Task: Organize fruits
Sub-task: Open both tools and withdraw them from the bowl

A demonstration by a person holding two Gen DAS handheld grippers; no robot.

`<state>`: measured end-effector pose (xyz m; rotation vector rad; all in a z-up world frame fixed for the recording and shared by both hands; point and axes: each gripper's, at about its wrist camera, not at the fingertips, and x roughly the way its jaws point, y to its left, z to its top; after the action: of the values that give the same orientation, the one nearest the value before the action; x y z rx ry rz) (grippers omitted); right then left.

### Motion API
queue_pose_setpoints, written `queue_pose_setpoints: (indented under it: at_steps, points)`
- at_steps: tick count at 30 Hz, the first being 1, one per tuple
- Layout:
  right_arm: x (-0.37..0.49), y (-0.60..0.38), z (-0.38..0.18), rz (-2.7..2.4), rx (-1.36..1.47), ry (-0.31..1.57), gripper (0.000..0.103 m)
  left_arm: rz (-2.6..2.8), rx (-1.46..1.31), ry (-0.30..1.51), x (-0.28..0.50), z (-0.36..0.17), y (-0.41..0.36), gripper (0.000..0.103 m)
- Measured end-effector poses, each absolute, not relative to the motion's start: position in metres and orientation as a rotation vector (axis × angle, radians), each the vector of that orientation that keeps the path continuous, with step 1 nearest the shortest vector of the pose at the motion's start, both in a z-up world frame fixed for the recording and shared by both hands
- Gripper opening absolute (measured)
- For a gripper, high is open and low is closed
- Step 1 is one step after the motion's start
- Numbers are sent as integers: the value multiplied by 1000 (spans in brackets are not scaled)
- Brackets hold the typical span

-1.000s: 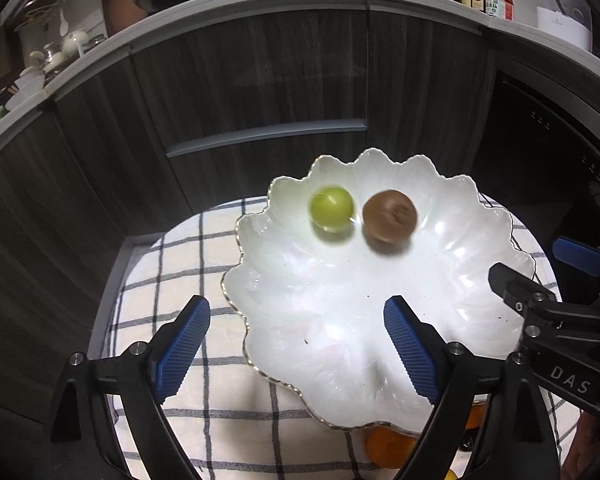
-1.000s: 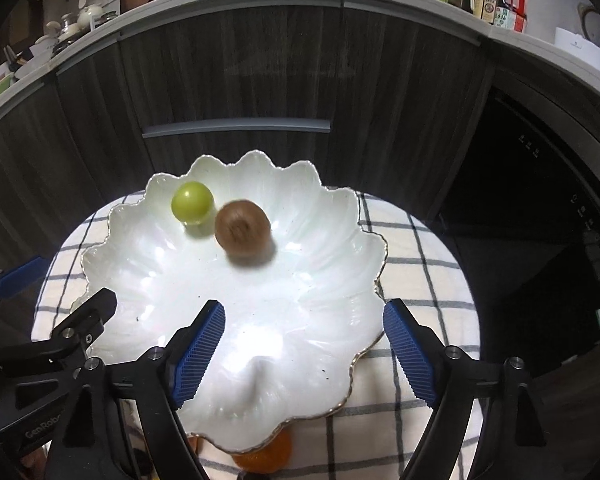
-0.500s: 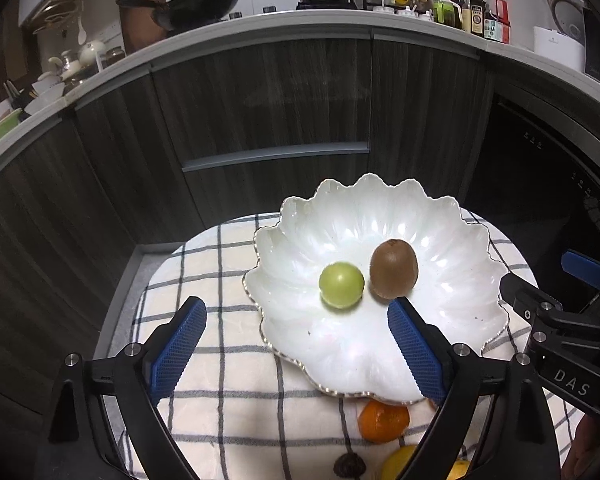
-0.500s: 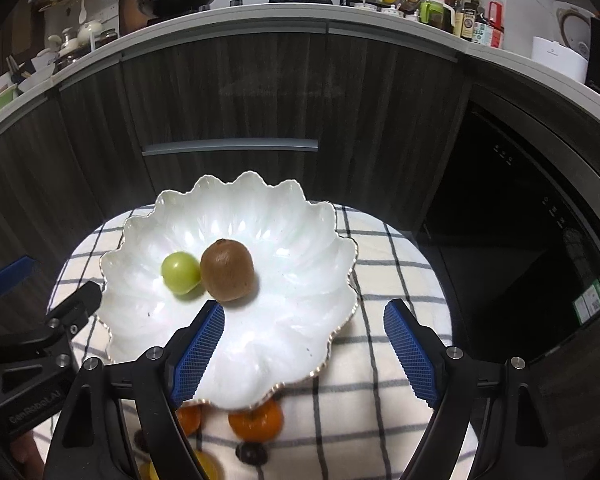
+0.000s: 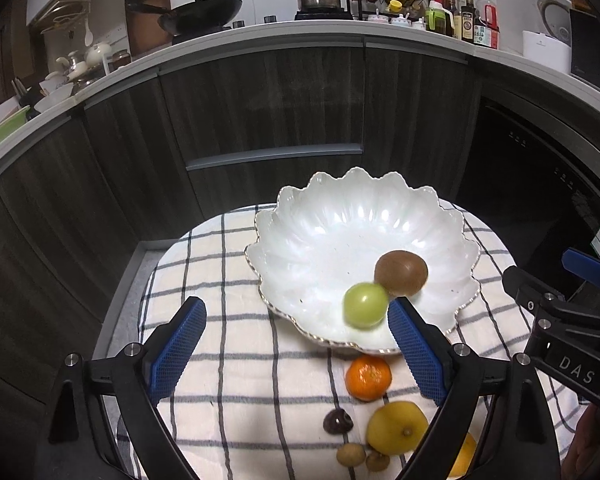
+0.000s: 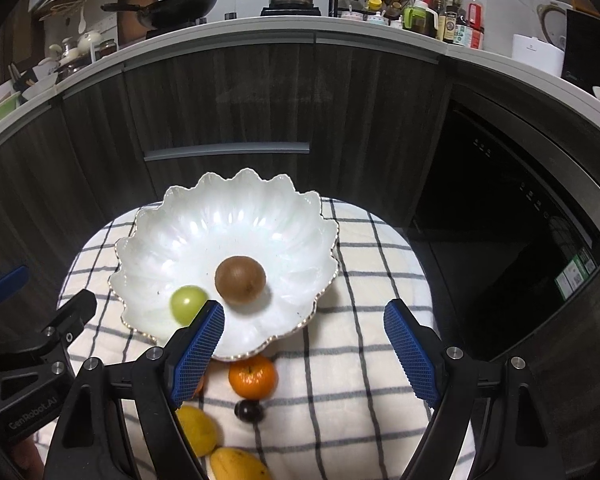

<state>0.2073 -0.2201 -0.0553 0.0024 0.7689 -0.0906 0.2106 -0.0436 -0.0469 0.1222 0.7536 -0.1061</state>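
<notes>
A white scalloped bowl (image 5: 331,216) (image 6: 236,208) stands on a checked cloth and holds a brown kiwi (image 5: 400,272) (image 6: 240,280) and a green round fruit (image 5: 364,305) (image 6: 186,302). In front of the bowl lie a mandarin (image 5: 368,377) (image 6: 253,376), a dark chestnut-like fruit (image 5: 337,421) (image 6: 248,411), a yellow citrus (image 5: 396,427) (image 6: 198,430), two small tan fruits (image 5: 351,455) and a banana (image 6: 240,465). My left gripper (image 5: 296,344) is open above the cloth, nothing between its fingers. My right gripper (image 6: 303,344) is open too, over the bowl's near rim, empty.
The checked cloth (image 5: 220,280) (image 6: 371,280) covers a small round table. Dark wood cabinets (image 5: 260,112) with a drawer handle rise close behind. A dark appliance front (image 6: 499,200) stands to the right. The worktop above carries a wok, a pot and bottles.
Both grippers have pulled back and up from over the bowl. The bowl now sits farther off, and the fruits lying on the cloth in front of it have come into view.
</notes>
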Motion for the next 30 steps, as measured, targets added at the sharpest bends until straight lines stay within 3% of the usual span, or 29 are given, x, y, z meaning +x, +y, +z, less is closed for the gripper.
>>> queue_pose_setpoints:
  at_steps: [30]
  points:
    - [142, -207, -103, -55, -18, 870, 83, -74, 162, 793, 135, -78, -24, 93]
